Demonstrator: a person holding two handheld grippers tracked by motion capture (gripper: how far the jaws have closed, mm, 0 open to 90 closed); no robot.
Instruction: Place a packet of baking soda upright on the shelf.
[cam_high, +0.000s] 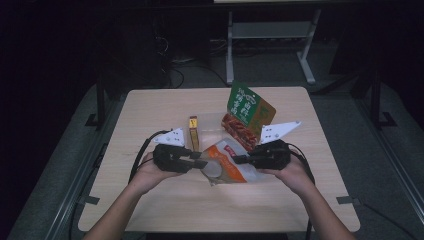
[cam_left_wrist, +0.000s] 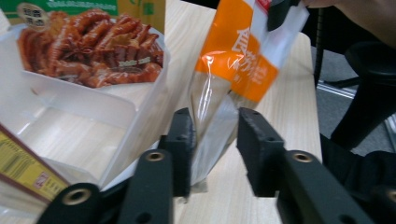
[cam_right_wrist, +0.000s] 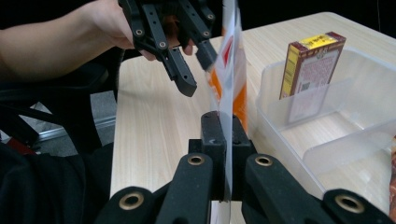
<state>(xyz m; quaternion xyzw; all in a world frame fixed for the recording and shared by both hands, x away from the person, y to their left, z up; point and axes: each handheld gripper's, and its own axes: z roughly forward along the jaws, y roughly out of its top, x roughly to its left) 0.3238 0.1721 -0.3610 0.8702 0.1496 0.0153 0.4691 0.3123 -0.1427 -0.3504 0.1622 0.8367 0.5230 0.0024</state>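
Where right gripper (cam_right_wrist: 223, 126) clamps orange pouch (cam_right_wrist: 229, 70), left gripper (cam_left_wrist: 215, 140) agape around it.

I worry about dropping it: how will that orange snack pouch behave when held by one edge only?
Probably floppy: the orange pouch is thin film, pinched flat by the right gripper. Its glossy, clear lower part looks slippery. It seems light, hanging between the left gripper's open jaws without sagging much.

Both forearms reach in over the table (cam_high: 150, 210), the left gripper (cam_high: 199, 163) parted with its jaws loose, the right gripper (cam_high: 239, 159) facing it, clamped tight.
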